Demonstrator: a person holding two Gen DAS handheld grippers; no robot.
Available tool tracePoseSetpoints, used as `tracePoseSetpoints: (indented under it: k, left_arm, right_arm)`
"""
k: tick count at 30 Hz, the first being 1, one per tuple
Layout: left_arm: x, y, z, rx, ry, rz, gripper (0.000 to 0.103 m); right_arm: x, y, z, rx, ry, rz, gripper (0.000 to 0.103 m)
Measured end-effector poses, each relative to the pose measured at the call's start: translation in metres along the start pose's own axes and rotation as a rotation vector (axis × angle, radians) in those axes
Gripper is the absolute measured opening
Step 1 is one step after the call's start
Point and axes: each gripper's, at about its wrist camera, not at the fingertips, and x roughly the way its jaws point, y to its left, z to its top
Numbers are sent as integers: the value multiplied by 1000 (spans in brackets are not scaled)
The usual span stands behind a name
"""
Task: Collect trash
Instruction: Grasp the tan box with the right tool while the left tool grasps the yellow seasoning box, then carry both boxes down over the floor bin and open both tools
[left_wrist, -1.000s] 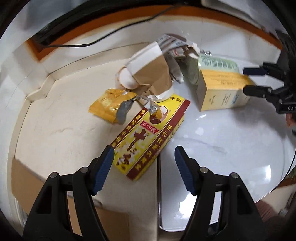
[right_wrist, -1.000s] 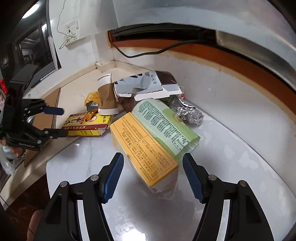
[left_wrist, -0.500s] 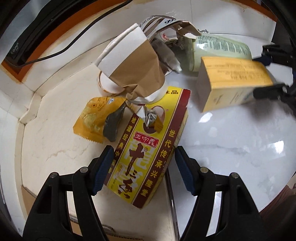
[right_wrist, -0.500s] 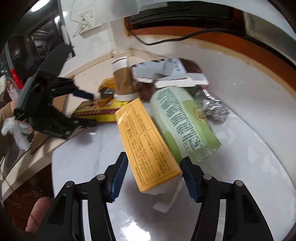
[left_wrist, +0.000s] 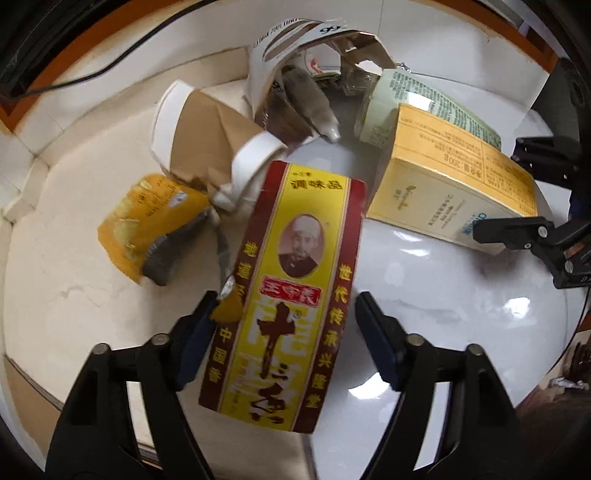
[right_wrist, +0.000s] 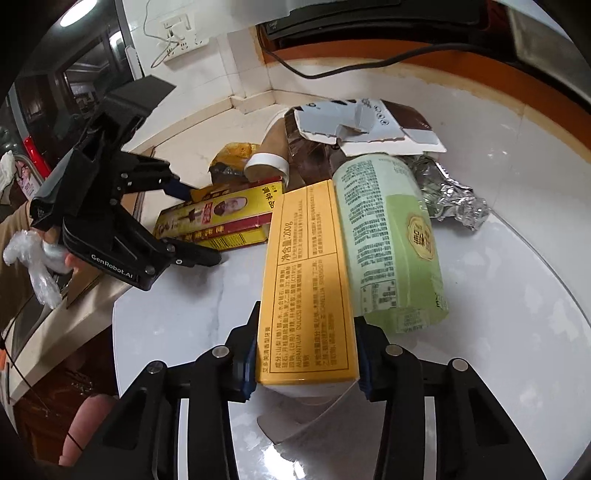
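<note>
A white glossy countertop (right_wrist: 498, 295) meets a cream stone surface (left_wrist: 66, 258) on its left, and a heap of trash lies across the seam. Largest in the heap is an orange-yellow carton (right_wrist: 306, 280), lying flat with its near end toward the camera in the right wrist view. The right gripper (right_wrist: 306, 354) has just been closing its jaws, and its blue pads now press against both long sides of that carton's near end, pinching it. Touching the carton's right side lies a pale green cylindrical package (right_wrist: 391, 240). Left of the carton lies a yellow and red box (left_wrist: 291, 295) printed with a portrait. The left gripper (left_wrist: 284, 332) straddles this box with jaws spread wide; the right pad stands clear of the box, while whether the left pad touches its edge cannot be told. Beyond the box a brown paper cup (left_wrist: 210, 140) lies tipped on its side, with torn white cardboard (right_wrist: 369, 125) further back. A crumpled yellow wrapper (left_wrist: 155, 225) sits left of the cup, and crushed silver foil (right_wrist: 450, 195) lies at the far right.
</note>
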Motion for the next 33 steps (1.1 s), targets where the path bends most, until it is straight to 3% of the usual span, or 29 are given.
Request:
tracePoseSetpoints:
  k: [1,2,8,15,16,20,33]
  left_arm:
    - [0,-2,-4,-12,-3,-9,57]
    - [0,-2,-7,-34,-7,-13,57]
    - [-10,-15,-28,-71,-49,22,56]
    - [-56,-48,-63,-116,-137,3,56]
    - [-66,-65,-67,-121,-147,6,56]
    - [-77,-87,-81,-116,-154,13,56]
    - [-87,-106,-114,-120,-133,16,56]
  right_arm:
    - [-1,1,0,6,0,5,40]
    - [-4,4,-3,13,-3,6,40]
    - [-26,22,-22,33,-20,9,40]
    - [-54,46,-50,52,-42,47,40]
    - [-59,47,-55,50,-41,44,40]
    - [-60,54,-67,34,-27,2,40]
    - [-82,62,-89,18,-31,-38,48]
